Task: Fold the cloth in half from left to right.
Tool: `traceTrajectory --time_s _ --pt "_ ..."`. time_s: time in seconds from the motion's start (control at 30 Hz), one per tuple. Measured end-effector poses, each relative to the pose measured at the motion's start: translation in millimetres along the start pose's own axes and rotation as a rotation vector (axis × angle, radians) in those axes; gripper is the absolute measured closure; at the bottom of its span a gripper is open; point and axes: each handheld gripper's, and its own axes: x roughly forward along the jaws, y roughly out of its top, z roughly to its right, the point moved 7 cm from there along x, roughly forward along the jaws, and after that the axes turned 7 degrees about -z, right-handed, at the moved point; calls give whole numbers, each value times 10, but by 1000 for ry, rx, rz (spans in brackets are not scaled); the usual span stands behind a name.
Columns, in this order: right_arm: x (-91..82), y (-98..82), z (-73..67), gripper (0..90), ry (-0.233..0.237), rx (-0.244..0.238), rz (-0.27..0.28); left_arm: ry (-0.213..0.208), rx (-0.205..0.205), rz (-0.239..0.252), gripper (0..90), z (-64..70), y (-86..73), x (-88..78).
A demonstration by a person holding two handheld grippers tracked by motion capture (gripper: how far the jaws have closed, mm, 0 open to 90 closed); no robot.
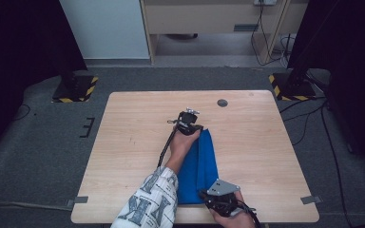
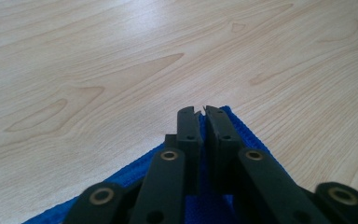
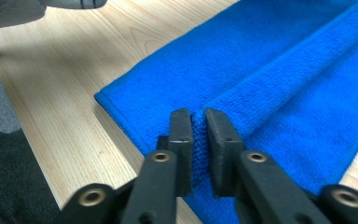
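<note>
A blue towel [image 1: 200, 166] lies folded into a long strip near the table's middle, running from the front edge away from me. My left gripper [image 1: 197, 128] is at the strip's far end. Its jaws stand almost together over the towel's corner [image 2: 137, 170], with a thin line of blue cloth between them [image 2: 198, 112]. Down at the near end, my right gripper [image 1: 204, 193] pinches a raised fold of the towel [image 3: 284, 70] between its jaws [image 3: 198, 116]. The left forearm in a patterned sleeve [image 1: 152, 204] covers the strip's left side.
The wooden table [image 1: 133, 123] has bare surface to the left, right and far side of the towel. A round grommet [image 1: 222, 102] sits near the far edge. Beyond it are grey floor, two stand bases with yellow-black tape [image 1: 76, 89] and cables.
</note>
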Motion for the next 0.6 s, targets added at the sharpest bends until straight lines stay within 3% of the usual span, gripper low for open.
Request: traceTrajectory --time_s 0.17,0.3,0.37,0.57,0.6 --pt "12 -35 43 624 -3 25 -22 2 9 16 739 17 16 6" --pt "4 -39 73 480 -13 46 -30 -4 3 47 611 16 44 -8" --pt "-11 -38 102 450 -23 54 -24 2 12 61 558 10 60 -28" --pt "-43 -32 212 439 -28 100 -13 -33 25 64 600 36 65 -47" --pt "-43 -32 212 439 -28 100 -13 -33 25 64 670 36 65 -47"
